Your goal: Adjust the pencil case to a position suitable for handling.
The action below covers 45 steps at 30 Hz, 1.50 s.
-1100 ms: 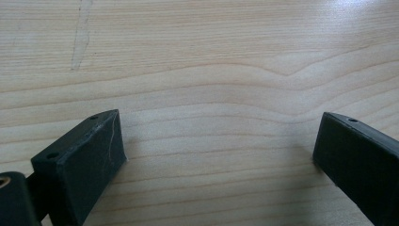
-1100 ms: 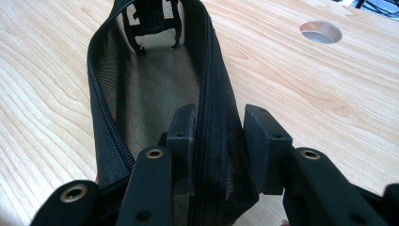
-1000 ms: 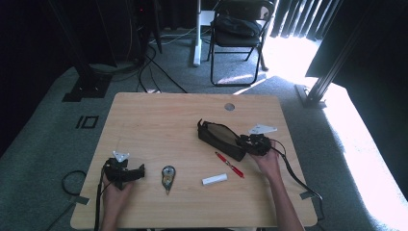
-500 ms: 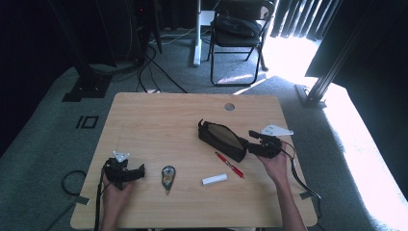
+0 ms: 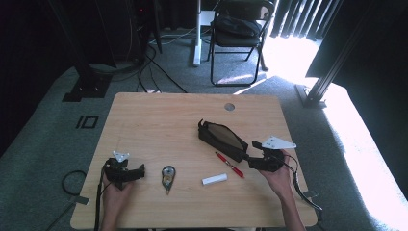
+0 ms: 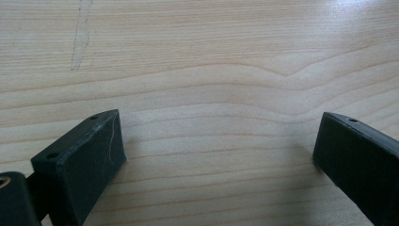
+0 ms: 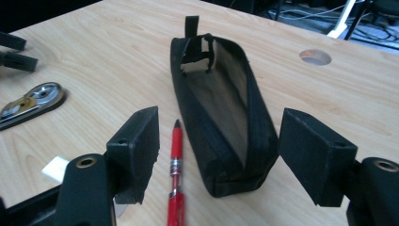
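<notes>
Since the earlier frames the right gripper (image 5: 253,162) has drawn back from the black pouch (image 5: 223,139) toward 5 o'clock on the table (image 5: 159,110), and its grey plate now sits clear of the pouch's near end. Nothing else on the table has shifted; the left gripper (image 5: 139,172) holds the same place at 8 o'clock.

Right gripper: jaws spread wide, nothing between them. In the right gripper view (image 7: 216,157) the near end of the pouch (image 7: 221,117) lies in the gap ahead of the jaws, apart from both pads. The pouch is unzipped, its tan lining exposed, and it runs away toward 12 o'clock in that view.

Left gripper: jaws spread wide over bare wood in the left gripper view (image 6: 219,155), gripping nothing.

Loose items, high view: a red pen (image 5: 229,164) lies just beside the pouch on its 7 o'clock side, parallel to it. In the right gripper view the pen (image 7: 175,169) lies between the left jaw and the pouch, tip pointing away. A white eraser-like block (image 5: 214,179) lies near the pen at 6 o'clock. A small teardrop-shaped dispenser (image 5: 168,176) lies between the block and the left gripper. A round grommet hole (image 5: 229,106) sits at the table's 1 o'clock edge.
</notes>
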Each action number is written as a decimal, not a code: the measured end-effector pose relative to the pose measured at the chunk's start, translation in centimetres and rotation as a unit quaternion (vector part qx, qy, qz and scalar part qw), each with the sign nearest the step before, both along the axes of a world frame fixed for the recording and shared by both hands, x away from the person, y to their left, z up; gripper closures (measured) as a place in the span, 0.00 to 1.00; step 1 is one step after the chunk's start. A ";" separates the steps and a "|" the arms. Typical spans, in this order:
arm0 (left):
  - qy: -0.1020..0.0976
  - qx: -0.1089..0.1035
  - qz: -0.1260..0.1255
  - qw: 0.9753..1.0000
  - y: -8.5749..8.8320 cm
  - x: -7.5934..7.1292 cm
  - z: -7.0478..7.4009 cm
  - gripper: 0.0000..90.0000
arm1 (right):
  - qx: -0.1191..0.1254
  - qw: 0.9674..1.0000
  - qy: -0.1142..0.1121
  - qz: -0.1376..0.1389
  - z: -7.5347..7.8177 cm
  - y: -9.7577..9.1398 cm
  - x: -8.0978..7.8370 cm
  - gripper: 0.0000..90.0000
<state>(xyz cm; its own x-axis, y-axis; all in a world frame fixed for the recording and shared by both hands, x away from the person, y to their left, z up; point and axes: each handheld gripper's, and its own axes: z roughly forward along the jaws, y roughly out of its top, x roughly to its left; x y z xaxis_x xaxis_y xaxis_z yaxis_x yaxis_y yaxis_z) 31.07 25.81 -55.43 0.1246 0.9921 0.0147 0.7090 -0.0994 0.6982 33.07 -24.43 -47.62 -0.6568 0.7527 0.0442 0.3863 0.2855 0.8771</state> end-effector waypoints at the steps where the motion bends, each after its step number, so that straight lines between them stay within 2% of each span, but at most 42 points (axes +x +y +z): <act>1: 0.000 0.000 0.000 1.000 0.0 0.0 0.0 0.03 | 0.000 1.000 0.001 -0.001 -0.1 0.0 -0.1 0.32; 7: 0.000 0.000 0.000 1.000 0.0 0.0 0.0 0.03 | -0.006 1.000 0.003 -0.006 -0.6 -0.1 -0.8 0.27; 10: 0.000 0.000 0.000 1.000 0.0 0.0 0.0 0.03 | -0.002 1.000 0.002 -0.007 -0.8 -0.2 -1.0 0.27; 18: 0.000 0.000 0.001 1.000 0.0 -0.1 0.0 0.03 | -0.008 1.000 0.005 -0.016 -1.4 -0.3 -1.1 0.26; 24: -0.001 0.000 0.002 1.000 -0.1 -0.1 0.0 0.03 | -0.021 1.000 0.009 -0.020 -2.3 -0.3 -1.5 0.25; 31: 0.000 0.000 0.002 1.000 -0.1 -0.4 0.0 0.03 | -0.023 0.999 0.010 -0.028 -1.9 -0.7 -1.5 0.24; 34: 0.000 0.000 0.002 1.000 -0.1 -0.4 0.0 0.03 | -0.025 0.999 0.009 -0.026 -2.0 -0.6 -1.6 0.24; 38: 0.000 0.000 0.002 1.000 -0.1 -0.4 0.0 0.03 | -0.045 0.999 0.011 -0.019 -2.6 0.1 -1.9 0.23; 45: 0.000 0.000 0.002 1.000 -0.1 -0.4 0.0 0.03 | -0.045 0.999 0.012 -0.017 -2.8 0.3 -2.1 0.23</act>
